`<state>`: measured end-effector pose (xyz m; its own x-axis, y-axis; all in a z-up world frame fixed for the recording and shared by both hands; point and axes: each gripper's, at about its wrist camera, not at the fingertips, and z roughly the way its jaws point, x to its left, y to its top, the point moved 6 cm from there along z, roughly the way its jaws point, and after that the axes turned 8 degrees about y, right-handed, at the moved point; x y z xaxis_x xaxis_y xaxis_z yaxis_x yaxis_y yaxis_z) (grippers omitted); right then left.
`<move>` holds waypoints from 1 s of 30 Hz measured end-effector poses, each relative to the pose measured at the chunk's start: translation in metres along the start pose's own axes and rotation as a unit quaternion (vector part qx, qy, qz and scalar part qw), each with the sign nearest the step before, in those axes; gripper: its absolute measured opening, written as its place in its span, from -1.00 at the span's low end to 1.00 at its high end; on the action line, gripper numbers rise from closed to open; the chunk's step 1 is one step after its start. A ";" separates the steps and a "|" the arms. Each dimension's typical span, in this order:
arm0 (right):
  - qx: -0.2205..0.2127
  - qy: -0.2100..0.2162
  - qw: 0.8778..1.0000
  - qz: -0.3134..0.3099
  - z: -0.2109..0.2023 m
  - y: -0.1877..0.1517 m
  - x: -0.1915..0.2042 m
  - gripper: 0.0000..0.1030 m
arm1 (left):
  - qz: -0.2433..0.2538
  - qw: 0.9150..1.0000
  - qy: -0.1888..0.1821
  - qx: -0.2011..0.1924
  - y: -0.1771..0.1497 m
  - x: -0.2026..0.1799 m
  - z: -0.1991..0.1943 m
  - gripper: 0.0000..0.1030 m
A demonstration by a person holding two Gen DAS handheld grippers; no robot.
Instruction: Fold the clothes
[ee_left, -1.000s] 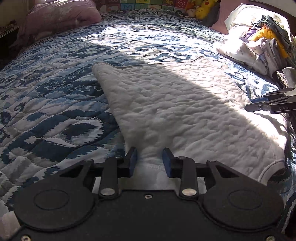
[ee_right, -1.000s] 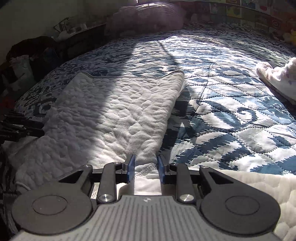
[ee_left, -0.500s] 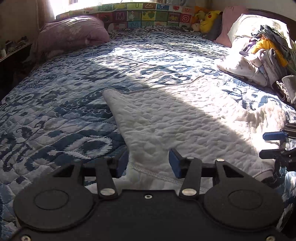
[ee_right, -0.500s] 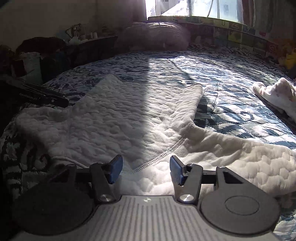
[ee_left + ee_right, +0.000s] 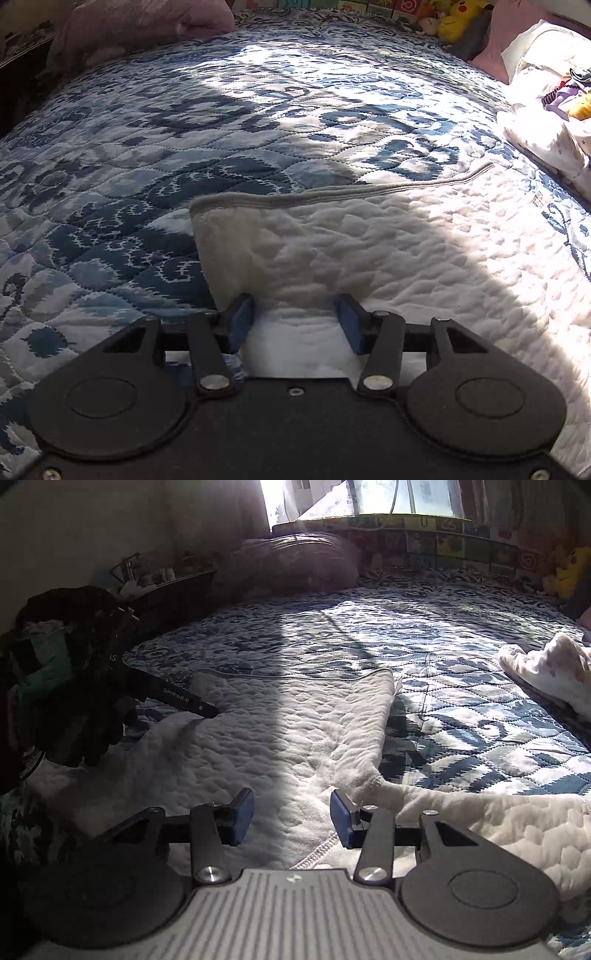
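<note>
- White quilted fabric forms the garment (image 5: pixel 388 258), which is spread flat on the blue-and-white patterned bedspread (image 5: pixel 166 140) near the bed's near edge, half in sunlight and half in shadow
- Its grey-trimmed hem (image 5: pixel 332 194) is seen lying towards the middle of the bed, and a sleeve (image 5: pixel 480 812) is stretched out to the right in the right wrist view
- The left gripper (image 5: pixel 293 321) is held low at the garment's near left edge with its blue pads (image 5: pixel 242 321) spread apart; cloth lies between them, but nothing is clamped
- The right gripper (image 5: pixel 291 819) is held just above the garment where the sleeve joins the body, its jaws likewise wide apart and gripping nothing
- In the right wrist view the left gripper is seen from the side, carried by a dark-gloved hand (image 5: pixel 85 731), with its black tip at the cloth
- A heap of other clothes (image 5: pixel 554 110) is piled at the right side of the bed, well apart from the garment
- A mauve pillow (image 5: pixel 291 565) and yellow soft toys (image 5: pixel 454 18) are set at the far end
</note>
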<state>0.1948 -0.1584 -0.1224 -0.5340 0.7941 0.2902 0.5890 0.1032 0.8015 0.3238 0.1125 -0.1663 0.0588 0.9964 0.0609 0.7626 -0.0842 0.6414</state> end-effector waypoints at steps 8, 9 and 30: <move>-0.008 0.006 0.980 0.197 0.046 -0.021 -0.093 -0.84 | -0.014 1.000 0.014 -0.021 -0.027 0.014 -0.052 -0.03; -0.005 0.006 0.979 0.205 0.043 -0.022 -0.096 -0.90 | -0.016 0.999 0.016 -0.024 -0.030 0.016 -0.059 -0.03; 0.112 -0.014 0.991 -0.065 -0.003 -0.080 0.052 0.04 | 0.013 0.999 0.042 -0.012 -0.163 -0.001 -0.147 0.10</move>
<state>0.1176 -0.1272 -0.1698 -0.5992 0.7810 0.1758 0.6383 0.3335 0.6938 0.1050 0.1242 -0.1580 0.0231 0.9896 0.1421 0.7457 -0.1118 0.6569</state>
